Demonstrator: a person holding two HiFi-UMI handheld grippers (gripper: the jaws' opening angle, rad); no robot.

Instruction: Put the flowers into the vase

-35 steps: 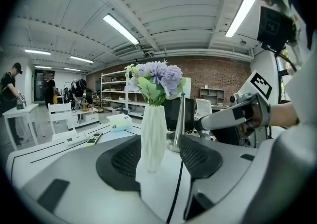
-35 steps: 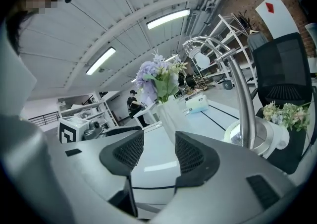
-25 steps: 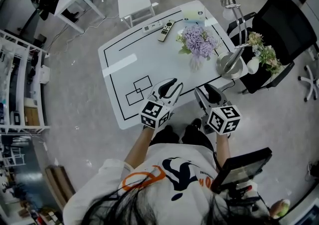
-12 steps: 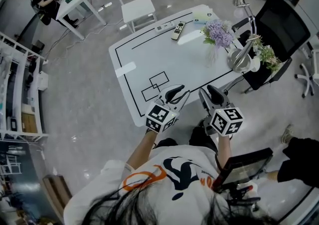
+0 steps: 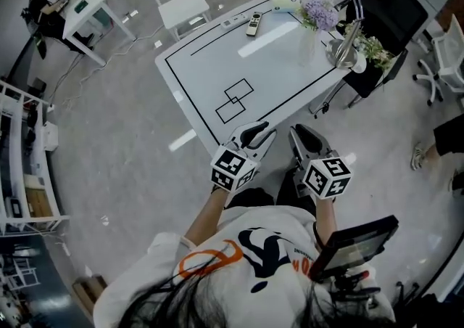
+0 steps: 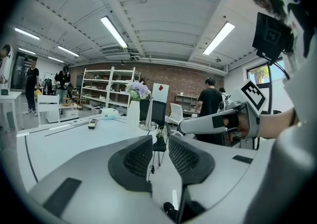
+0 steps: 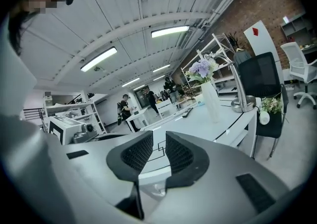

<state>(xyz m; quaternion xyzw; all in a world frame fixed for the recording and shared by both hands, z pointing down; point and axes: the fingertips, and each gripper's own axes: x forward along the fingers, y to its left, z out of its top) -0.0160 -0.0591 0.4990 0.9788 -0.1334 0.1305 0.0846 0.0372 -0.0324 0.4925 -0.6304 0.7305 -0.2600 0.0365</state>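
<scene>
— How far along are you with the flowers?

— Done, as far as I can judge. The purple flowers [image 5: 317,11] stand in the clear vase [image 5: 307,38] at the far end of the worktop [image 5: 217,65], stems inside and heads above the rim. I see no loose stems lying anywhere on the worktop.

— And your tongs?

— Both are empty. My left tongs [image 5: 262,130] stand a little apart with nothing between them. My right tongs [image 5: 302,132] have just been closing, but on nothing, and a narrow gap shows between them. Both hang just off the worktop's near corner, close to my body and well apart from the vase.

— Any other containers?

— One. A small white pot [image 5: 360,64] sits beside the black chair [image 5: 391,9], past the worktop's far corner, and it holds a bunch of pale flowers [image 5: 374,49]. I cannot tell what the pot stands on. I also cannot tell whether that bunch belongs to the task. If it does, it is the only thing left to do.

— What else is up there?

— A metal lamp [image 5: 341,51] stands just beside the vase. A remote [image 5: 254,23] and a white box [image 5: 283,0] lie near the far edge. None of them holds anything that I can see.
</scene>
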